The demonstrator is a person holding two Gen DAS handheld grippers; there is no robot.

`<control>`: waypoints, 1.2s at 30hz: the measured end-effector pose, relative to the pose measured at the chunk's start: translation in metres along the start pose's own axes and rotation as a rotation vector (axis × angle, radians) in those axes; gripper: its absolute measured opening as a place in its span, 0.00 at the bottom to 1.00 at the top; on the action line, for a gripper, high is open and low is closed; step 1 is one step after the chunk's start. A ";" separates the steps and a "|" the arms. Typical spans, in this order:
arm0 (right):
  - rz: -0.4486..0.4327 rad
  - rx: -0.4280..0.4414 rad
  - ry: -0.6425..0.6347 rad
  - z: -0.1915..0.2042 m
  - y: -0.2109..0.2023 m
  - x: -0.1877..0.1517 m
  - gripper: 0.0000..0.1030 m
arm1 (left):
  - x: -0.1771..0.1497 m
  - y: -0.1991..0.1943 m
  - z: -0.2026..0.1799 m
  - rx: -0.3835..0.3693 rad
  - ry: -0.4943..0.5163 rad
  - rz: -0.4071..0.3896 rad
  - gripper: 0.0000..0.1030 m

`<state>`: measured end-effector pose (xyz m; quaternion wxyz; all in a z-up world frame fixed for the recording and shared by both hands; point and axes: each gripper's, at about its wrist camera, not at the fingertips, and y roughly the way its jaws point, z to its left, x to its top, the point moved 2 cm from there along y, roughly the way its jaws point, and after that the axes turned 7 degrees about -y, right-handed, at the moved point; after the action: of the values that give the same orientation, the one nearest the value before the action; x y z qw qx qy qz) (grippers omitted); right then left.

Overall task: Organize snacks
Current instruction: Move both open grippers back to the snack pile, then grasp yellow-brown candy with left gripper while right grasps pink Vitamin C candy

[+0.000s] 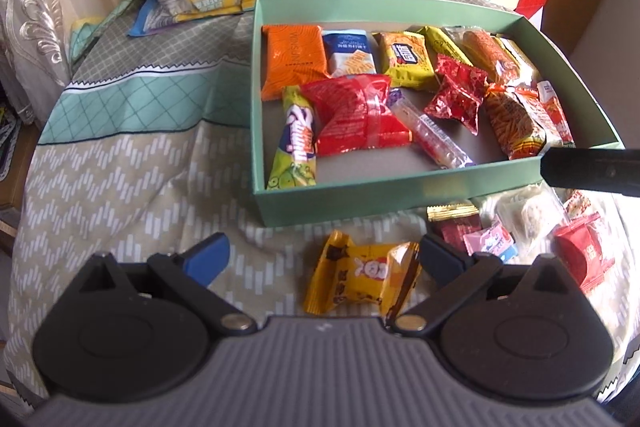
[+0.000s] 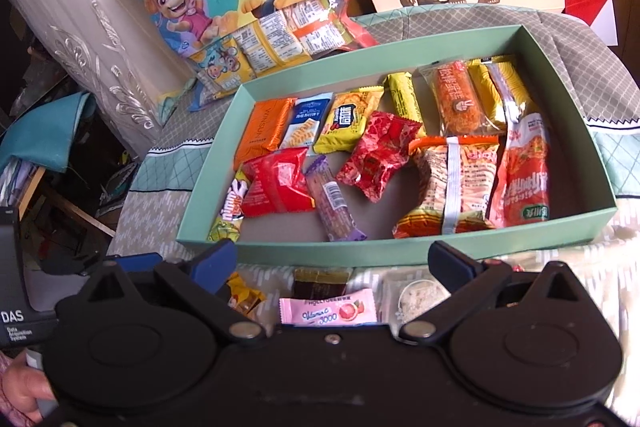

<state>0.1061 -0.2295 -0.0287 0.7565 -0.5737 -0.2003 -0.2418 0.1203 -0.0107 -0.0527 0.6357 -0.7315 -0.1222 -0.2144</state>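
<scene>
We are holding the left gripper (image 1: 322,259) with jaws spread apart around a yellow cartoon-printed snack packet (image 1: 362,277) lying on the patterned cloth (image 1: 132,171), not yet clamping it. We are holding the right gripper (image 2: 332,267) likewise apart above a pink vitamin sachet (image 2: 328,311). Both are sitting just in front of the green box (image 2: 400,253), which is containing assorted wrapped snacks.

Black claw (image 1: 322,255), blue fingertips (image 1: 208,257)
</scene>
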 end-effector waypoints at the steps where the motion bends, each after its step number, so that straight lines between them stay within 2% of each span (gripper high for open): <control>1: 0.007 0.000 0.010 -0.001 0.002 -0.004 1.00 | -0.002 0.004 0.002 0.008 -0.006 0.008 1.00; 6: 0.034 0.008 0.046 -0.005 0.008 -0.015 1.00 | -0.003 0.015 0.003 0.012 -0.016 0.025 1.00; 13: 0.074 0.006 0.067 -0.005 0.021 -0.022 1.00 | -0.016 0.034 -0.009 0.028 0.045 0.065 1.00; 18: 0.080 -0.003 0.070 -0.003 0.033 -0.024 1.00 | -0.021 0.035 0.003 0.015 0.015 0.077 1.00; 21: 0.068 -0.009 0.067 -0.002 0.042 -0.019 0.91 | -0.022 0.034 0.008 0.021 0.006 0.074 1.00; 24: 0.077 0.012 0.070 -0.001 0.053 -0.018 0.72 | -0.022 0.034 0.010 0.021 0.001 0.072 1.00; 26: 0.119 0.020 0.067 0.000 0.061 -0.022 0.54 | -0.022 0.034 0.009 0.023 0.008 0.070 1.00; 29: 0.157 0.030 0.054 0.003 0.063 -0.032 0.52 | -0.022 0.035 0.005 0.016 0.021 0.063 1.00; 33: 0.175 0.034 0.052 0.004 0.056 -0.043 0.52 | -0.025 0.032 -0.004 0.009 0.059 0.030 0.89; 35: 0.174 0.022 0.047 0.004 0.050 -0.046 0.62 | -0.027 0.027 -0.008 -0.005 0.086 0.008 0.74; 36: 0.174 0.021 0.050 0.003 0.048 -0.047 0.63 | -0.028 0.025 -0.010 -0.014 0.094 -0.002 0.57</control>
<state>0.0964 -0.2091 -0.0923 0.7853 -0.5748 -0.1335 -0.1873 0.1054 -0.0222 -0.0863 0.6355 -0.7247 -0.0915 -0.2502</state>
